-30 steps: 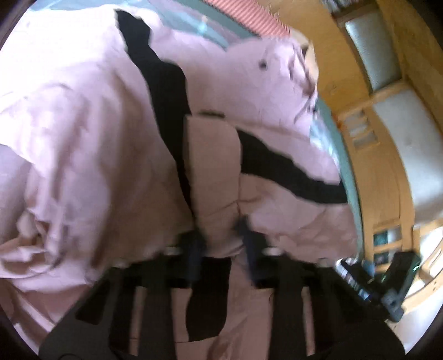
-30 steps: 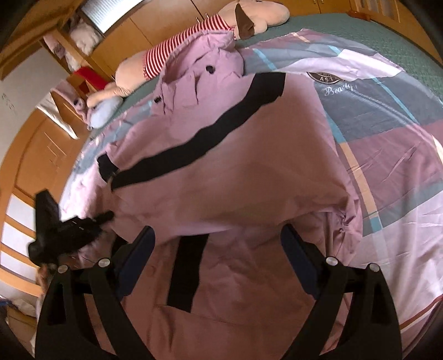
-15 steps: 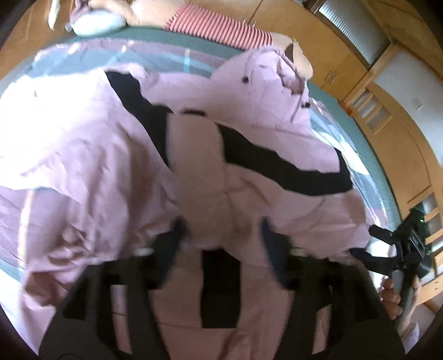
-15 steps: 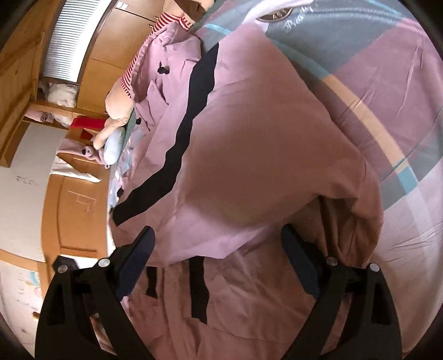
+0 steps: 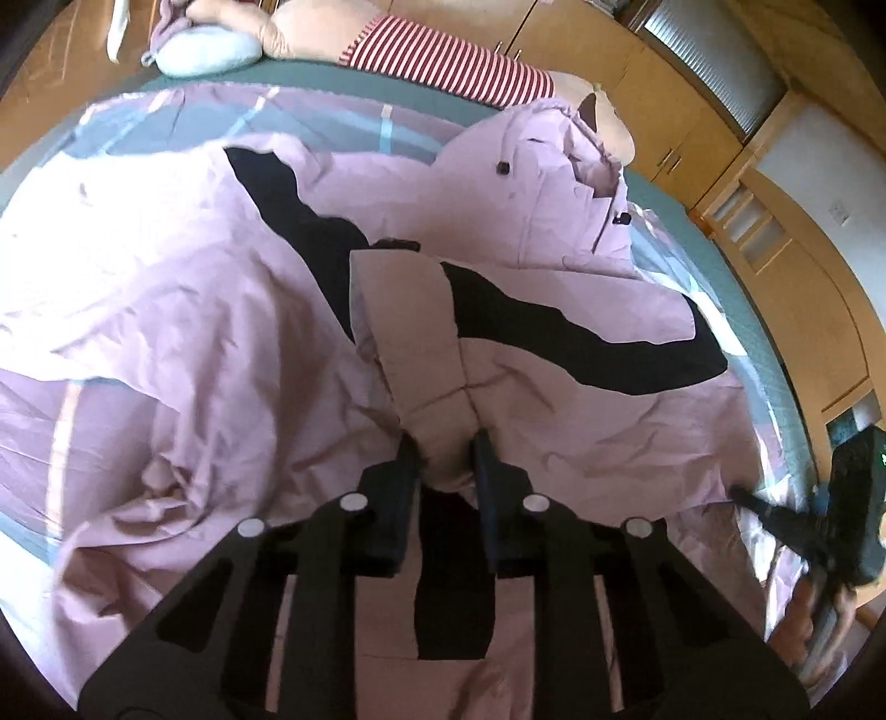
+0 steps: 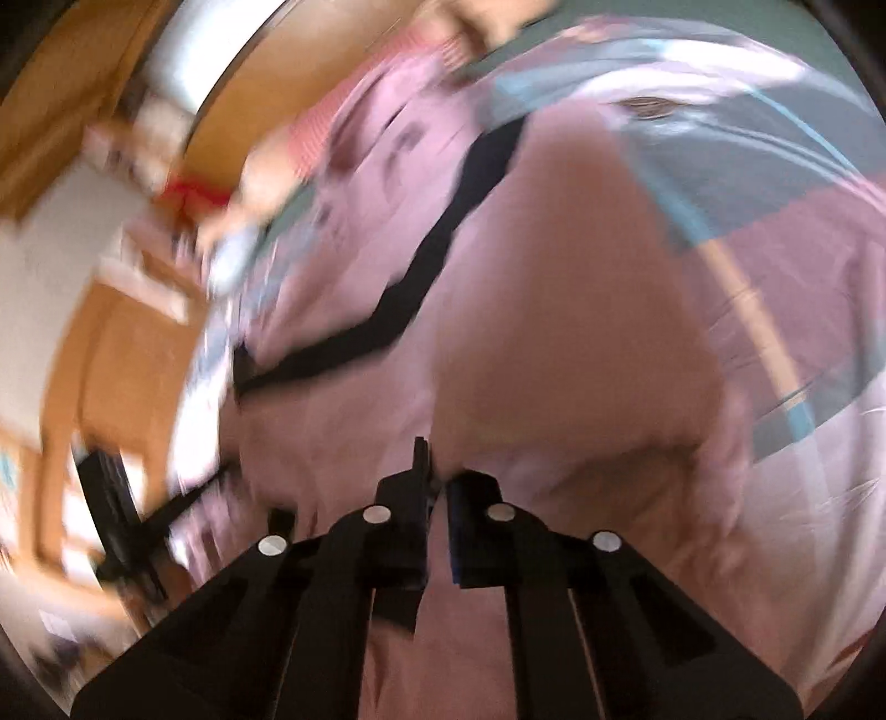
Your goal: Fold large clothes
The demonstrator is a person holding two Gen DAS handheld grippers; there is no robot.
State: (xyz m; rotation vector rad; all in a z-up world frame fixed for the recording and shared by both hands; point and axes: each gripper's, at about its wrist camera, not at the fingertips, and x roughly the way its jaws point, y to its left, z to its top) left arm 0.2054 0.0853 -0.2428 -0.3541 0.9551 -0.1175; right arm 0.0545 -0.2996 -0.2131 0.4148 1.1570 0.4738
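Observation:
A large pink jacket (image 5: 183, 310) with black bands lies crumpled on the bed. Its collar with snap buttons points to the far side. My left gripper (image 5: 443, 448) is shut on a folded pink sleeve or flap of the jacket, near its middle. In the blurred right wrist view the same pink jacket (image 6: 554, 310) fills the frame. My right gripper (image 6: 437, 482) is shut on a fold of its near hem. The right gripper also shows in the left wrist view (image 5: 775, 515) at the jacket's right edge.
The bed has a checked pink, grey and blue sheet (image 5: 166, 119). A plush toy in a red-striped top (image 5: 443, 58) and a pale blue cushion (image 5: 205, 52) lie along the far side. Wooden wardrobes (image 5: 664, 83) stand beyond the bed.
My right gripper went from wide open to shut on the jacket's hem and is moving fast. My left gripper stayed on the pink flap and tightened as the view drew back.

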